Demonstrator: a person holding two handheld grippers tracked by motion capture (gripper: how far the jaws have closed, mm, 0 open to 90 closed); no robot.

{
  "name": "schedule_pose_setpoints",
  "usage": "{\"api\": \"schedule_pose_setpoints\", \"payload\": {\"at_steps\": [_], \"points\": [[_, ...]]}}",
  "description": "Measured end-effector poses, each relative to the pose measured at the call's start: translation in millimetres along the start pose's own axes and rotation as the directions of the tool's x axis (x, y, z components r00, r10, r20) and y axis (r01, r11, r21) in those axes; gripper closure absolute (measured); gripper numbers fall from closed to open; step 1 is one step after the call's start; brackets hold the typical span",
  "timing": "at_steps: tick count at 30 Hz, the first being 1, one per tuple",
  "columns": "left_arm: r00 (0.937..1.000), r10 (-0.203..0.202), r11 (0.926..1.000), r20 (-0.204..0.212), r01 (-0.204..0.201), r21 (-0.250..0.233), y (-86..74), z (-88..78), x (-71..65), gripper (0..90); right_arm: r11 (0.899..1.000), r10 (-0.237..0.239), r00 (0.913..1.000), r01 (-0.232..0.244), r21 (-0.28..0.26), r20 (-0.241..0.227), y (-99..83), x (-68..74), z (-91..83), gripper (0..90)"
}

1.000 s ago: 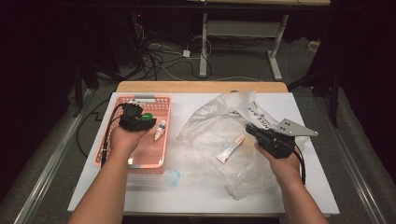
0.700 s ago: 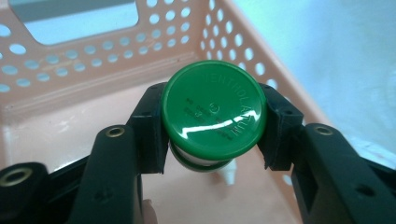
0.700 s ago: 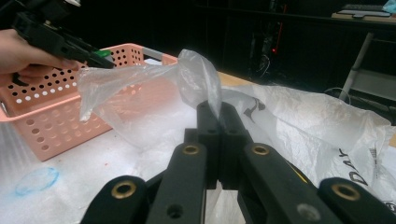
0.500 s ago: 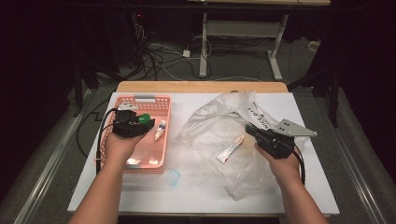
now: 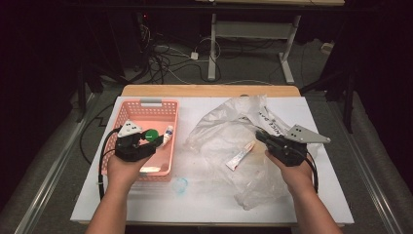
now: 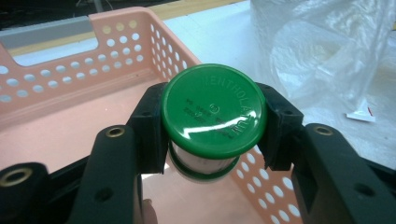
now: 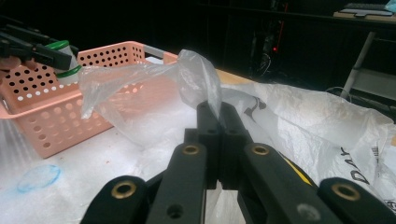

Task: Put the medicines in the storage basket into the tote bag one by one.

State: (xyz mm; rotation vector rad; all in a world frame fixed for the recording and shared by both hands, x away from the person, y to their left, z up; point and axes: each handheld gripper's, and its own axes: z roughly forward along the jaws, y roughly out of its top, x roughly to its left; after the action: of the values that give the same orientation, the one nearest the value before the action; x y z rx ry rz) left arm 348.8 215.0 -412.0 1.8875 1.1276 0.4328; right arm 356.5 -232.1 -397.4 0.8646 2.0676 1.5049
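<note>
Jaws first: the left gripper is clamped on a small jar with a green lid, pads pressing the lid from both sides, while the right gripper is pinched fully together on a fold of the clear plastic bag. Across the counter, the big change is on the left: a second ago that hand hung at the basket's 9 o'clock side, and it has since carried the jar inward and a little up, so the jar now hangs over the floor of the pink basket, toward its 3 o'clock wall. The right hand has not budged, holding the bag's edge lifted. I'd judge the unpacking is mid-way: the jar looks ready to be set down beside the small tube lying in the basket. Another tube remains on the bag, at 9 o'clock from the right gripper.
</note>
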Motion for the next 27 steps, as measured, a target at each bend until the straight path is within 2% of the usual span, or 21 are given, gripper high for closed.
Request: {"api": "schedule_pose_setpoints", "payload": {"at_steps": [4, 12, 27], "points": [[0.9996, -0.007, 0.9996, 0.028, 0.007, -0.028, 0.6, -5.3, -1.3, 49.7, 1.0, -0.005, 1.0, 0.005, 0.001, 0.001, 0.1, -0.5, 0.1, 90.0], [0.9985, 0.013, 0.9988, 0.053, -0.011, -0.048, 0.6, -12.9, -11.2, 49.7, 1.0, 0.003, 1.0, -0.003, 0.002, 0.002, -0.2, 0.7, 0.3, 90.0], [0.9916, 0.046, 0.9971, 0.121, -0.038, -0.065, 4.1, -10.6, -35.1, 49.7, 1.0, 0.003, 1.0, -0.003, 0.0, -0.008, -0.4, 0.8, -0.5, 90.0]]}}
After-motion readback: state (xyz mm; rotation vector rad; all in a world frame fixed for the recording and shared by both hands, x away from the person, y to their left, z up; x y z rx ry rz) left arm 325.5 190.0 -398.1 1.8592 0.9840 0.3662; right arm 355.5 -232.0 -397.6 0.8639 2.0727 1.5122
